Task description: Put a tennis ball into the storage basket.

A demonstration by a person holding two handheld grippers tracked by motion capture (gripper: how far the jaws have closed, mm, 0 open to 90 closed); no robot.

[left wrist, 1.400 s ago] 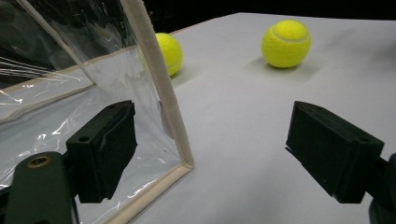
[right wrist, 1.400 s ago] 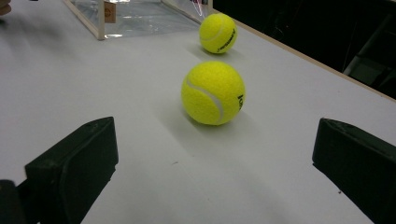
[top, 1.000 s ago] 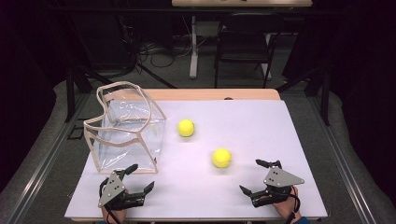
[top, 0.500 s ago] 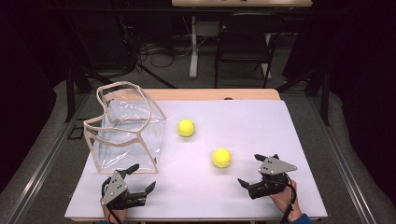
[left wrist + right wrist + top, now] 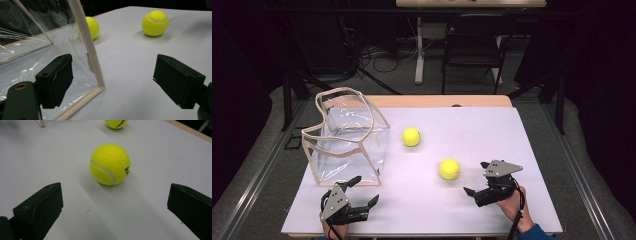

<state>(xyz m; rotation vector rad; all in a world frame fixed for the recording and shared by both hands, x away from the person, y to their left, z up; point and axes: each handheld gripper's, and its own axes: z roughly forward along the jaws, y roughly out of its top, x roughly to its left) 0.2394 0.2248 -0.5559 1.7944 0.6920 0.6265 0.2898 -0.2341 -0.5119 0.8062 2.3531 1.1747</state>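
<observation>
Two grippers work over a table [image 5: 532, 150] covered by a smooth, pale lavender-white sheet with a wooden edge at the far side. Largest on it is a boxy bag [image 5: 347, 137] of clear, glossy plastic, its seams bound in cream fabric tape (the film wrinkles and glints), standing open at the left. Two fuzzy yellow tennis balls lie to its right: the far ball [image 5: 411, 136] just beside the bag, the near ball [image 5: 449, 169] well apart from it, round, felted, with a white curved seam and dark lettering. The right gripper [image 5: 479, 191] sits just right of the near ball, black jaws spread wide, untouching. The left gripper [image 5: 364, 192] rests before the bag's near corner, jaws likewise spread, empty.
</observation>
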